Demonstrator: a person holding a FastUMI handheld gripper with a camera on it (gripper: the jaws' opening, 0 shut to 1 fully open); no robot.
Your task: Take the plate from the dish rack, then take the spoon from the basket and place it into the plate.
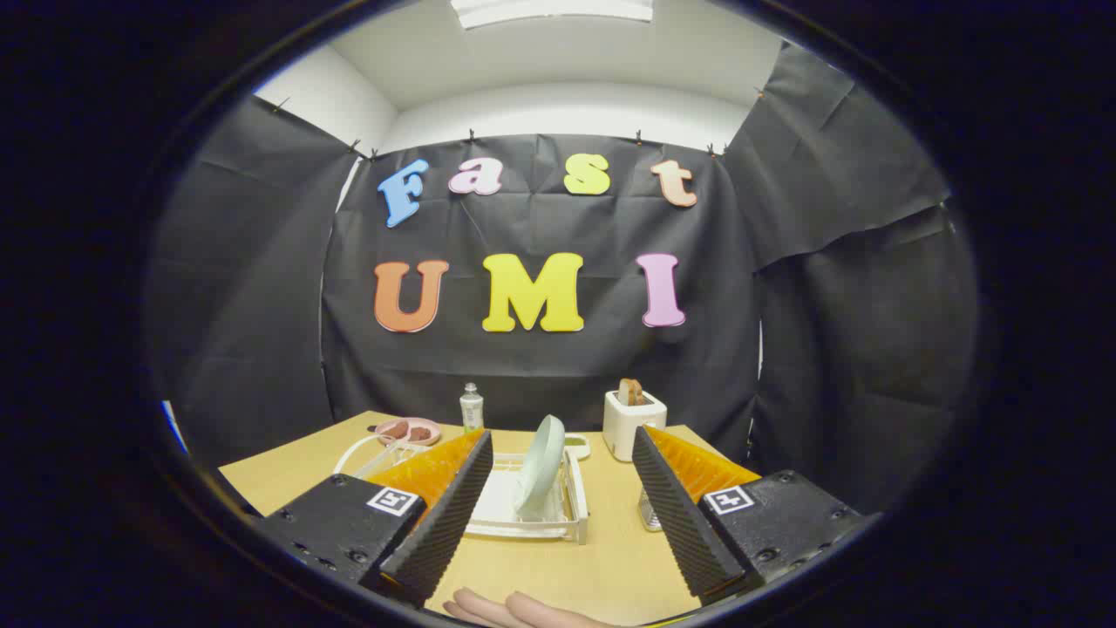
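Smooth wooden table (pixel 567 567), round pale plate (pixel 539 475) upright in slatted rack (pixel 571 506), between wide-spread ribbed jaws.

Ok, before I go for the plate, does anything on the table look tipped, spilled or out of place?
Nothing stands out. The plate stands on edge in the dish rack, as expected, seen between the open gripper fingers. The toaster and bottle beyond are upright, with no spill visible.
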